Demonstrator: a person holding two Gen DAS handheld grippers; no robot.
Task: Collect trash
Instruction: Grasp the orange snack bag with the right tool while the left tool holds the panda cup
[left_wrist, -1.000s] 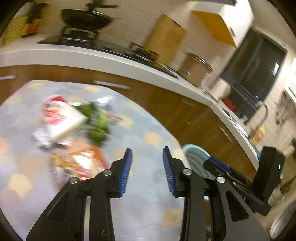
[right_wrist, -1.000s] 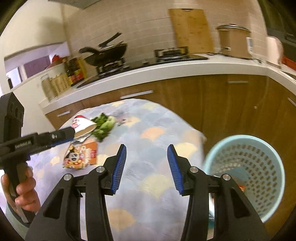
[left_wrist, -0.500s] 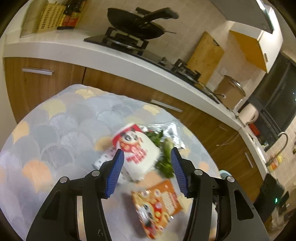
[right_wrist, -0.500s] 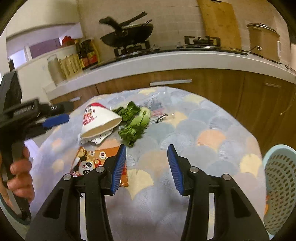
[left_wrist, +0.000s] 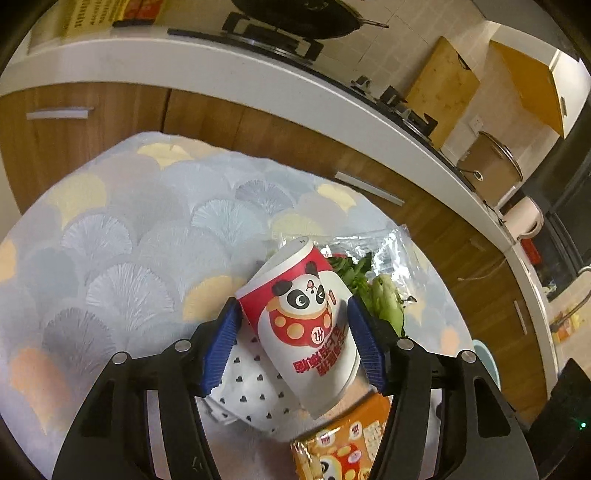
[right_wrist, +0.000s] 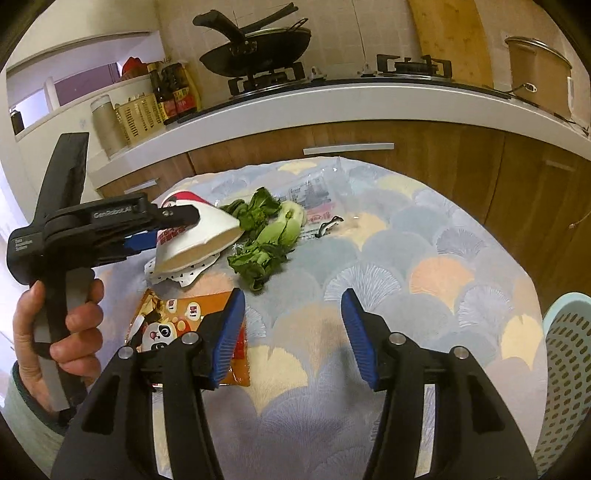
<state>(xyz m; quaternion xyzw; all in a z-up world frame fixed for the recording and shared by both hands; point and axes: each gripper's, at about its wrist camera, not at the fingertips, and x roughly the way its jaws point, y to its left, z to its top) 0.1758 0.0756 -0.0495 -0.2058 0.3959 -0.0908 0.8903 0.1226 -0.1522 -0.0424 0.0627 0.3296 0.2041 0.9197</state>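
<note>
Left tool (left_wrist: 293, 341) straddles cup (left_wrist: 306, 328), perhaps touching; patterned tablecloth (left_wrist: 129, 236).

Beyond the bench's scallop-patterned cloth (right_wrist: 369, 258) we see a white counter (right_wrist: 332, 107). A black wok (right_wrist: 258, 48) sits on the hob, sauce bottles (right_wrist: 173, 92) to its left, a wooden cutting board (right_wrist: 450, 33) and brown pot (right_wrist: 539, 74) far right.

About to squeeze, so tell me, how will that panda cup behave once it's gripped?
The cup looks like thin paper, lying on its side, so it likely crushes under a hard squeeze. It seems empty, probably light. Its tapered wall may slip from the left gripper.
</note>
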